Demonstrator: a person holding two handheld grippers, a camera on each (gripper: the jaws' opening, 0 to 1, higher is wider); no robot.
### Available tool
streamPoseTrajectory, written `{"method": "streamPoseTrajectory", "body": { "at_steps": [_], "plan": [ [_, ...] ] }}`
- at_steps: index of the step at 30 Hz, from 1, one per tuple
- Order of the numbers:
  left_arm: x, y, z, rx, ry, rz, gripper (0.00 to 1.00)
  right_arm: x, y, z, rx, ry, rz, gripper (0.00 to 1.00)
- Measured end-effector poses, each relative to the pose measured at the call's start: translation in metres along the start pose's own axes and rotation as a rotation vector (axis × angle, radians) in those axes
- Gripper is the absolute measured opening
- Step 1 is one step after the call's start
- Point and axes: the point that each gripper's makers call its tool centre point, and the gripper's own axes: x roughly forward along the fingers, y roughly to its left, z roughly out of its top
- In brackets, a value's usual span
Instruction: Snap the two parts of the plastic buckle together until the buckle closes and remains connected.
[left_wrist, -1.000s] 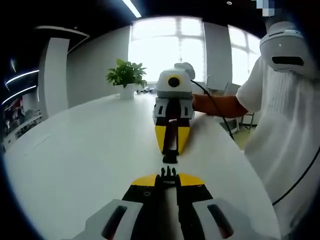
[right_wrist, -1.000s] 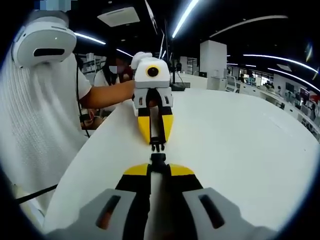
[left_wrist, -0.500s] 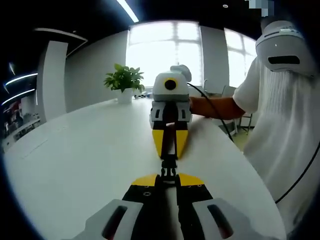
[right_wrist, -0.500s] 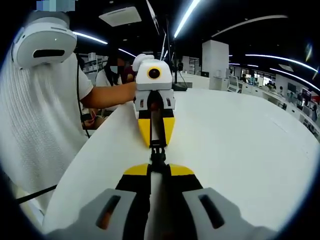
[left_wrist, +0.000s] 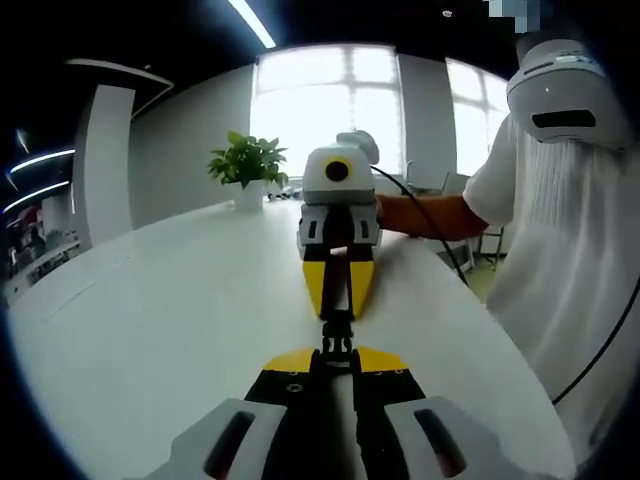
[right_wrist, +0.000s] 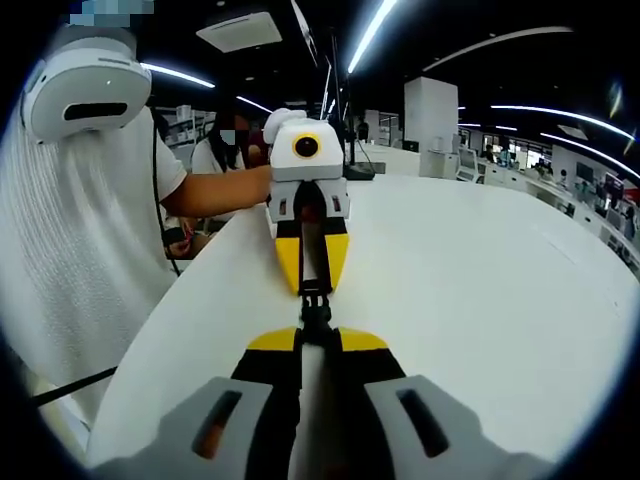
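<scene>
A small black plastic buckle (left_wrist: 338, 334) hangs over the white table (left_wrist: 170, 320), its two halves pushed together between the two grippers. My left gripper (left_wrist: 336, 358) is shut on the pronged half at the bottom of the left gripper view. Facing it, my right gripper (left_wrist: 338, 312) is shut on the socket half. In the right gripper view the joined buckle (right_wrist: 315, 310) bridges the right gripper (right_wrist: 316, 338) at the bottom and the left gripper (right_wrist: 313, 290) beyond it. Both sets of yellow-tipped jaws stand closed and nose to nose.
A person in a white shirt (left_wrist: 560, 260) with a white headset (left_wrist: 565, 85) stands at the table's edge, holding both grippers. A potted plant (left_wrist: 250, 165) sits at the table's far end. A cable (left_wrist: 430, 215) trails from the right gripper.
The two grippers have come together. The gap between the buckle halves has closed, and the prongs have gone into the socket. In the last half second almost nothing has moved.
</scene>
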Motion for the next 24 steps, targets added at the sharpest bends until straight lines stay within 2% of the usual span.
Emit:
{"method": "streamPoseTrajectory", "body": {
  "at_steps": [24],
  "plan": [
    [0.0027, 0.0009, 0.0021, -0.011, 0.003, -0.002, 0.11, 0.0005, -0.0011, -0.0001, -0.004, -0.005, 0.003, 0.12]
  ]
}}
